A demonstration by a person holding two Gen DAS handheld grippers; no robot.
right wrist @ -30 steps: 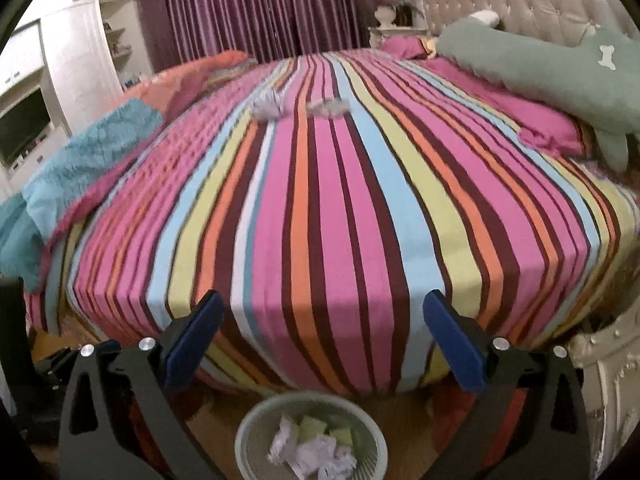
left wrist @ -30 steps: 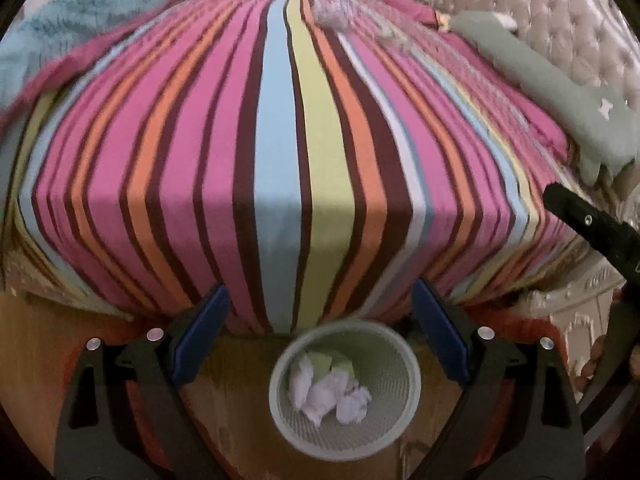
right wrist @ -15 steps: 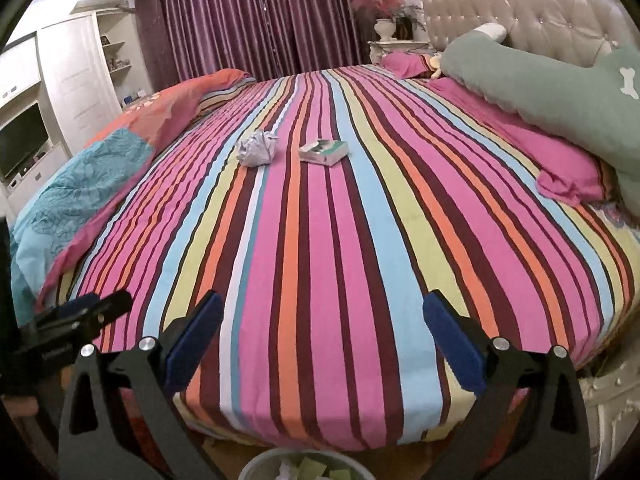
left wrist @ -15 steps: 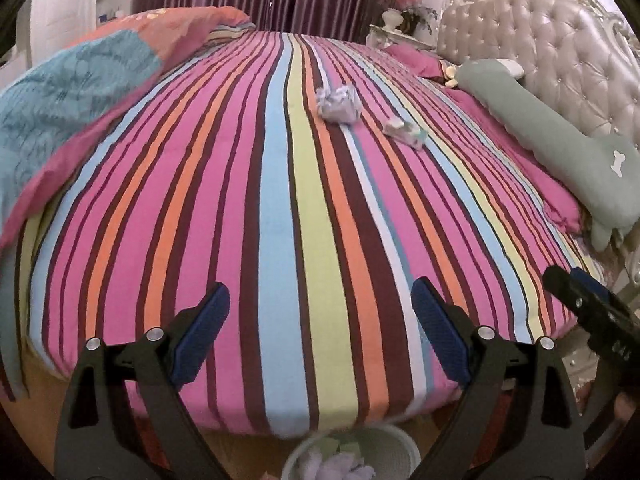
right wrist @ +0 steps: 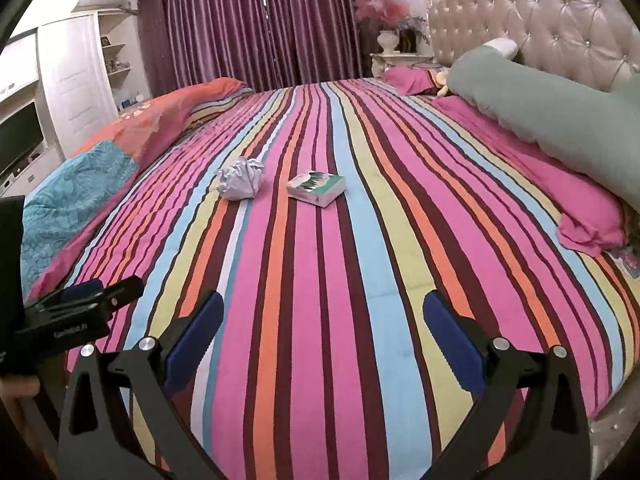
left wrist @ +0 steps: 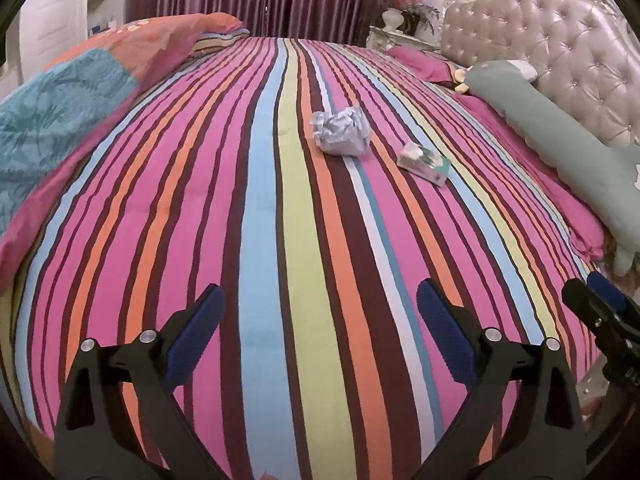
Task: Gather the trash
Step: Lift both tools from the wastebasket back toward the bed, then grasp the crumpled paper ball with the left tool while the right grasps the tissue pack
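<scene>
- The left gripper (left wrist: 320, 328) hangs over the near part of the striped bedspread (left wrist: 264, 240). Its blue-padded jaws are spread wide and have just been opening further, with only fabric showing between them.
- The right gripper (right wrist: 322, 334) is likewise spread wide over the bedspread, nothing between its jaws.
- In the left wrist view, the right gripper's tip pokes in at about 4 o'clock; in the right wrist view, the left gripper's tip shows at about 8 o'clock.
- A crumpled ball of pale paper (left wrist: 341, 131) lies on the bedspread, at about 12 o'clock from the left gripper and well apart from it.
- A small white-and-green box (left wrist: 425, 162) lies flat near the paper ball, at about 4 o'clock from it, not touching.
- From the right gripper, the box (right wrist: 317, 188) is at 12 o'clock and the paper ball (right wrist: 241, 179) at about 11 o'clock.
- A long green pillow (right wrist: 552, 120) lies along the tufted headboard (right wrist: 560, 16) at 2 o'clock.
- A blue and orange quilt (right wrist: 100, 160) is bunched at 10 o'clock.
</scene>
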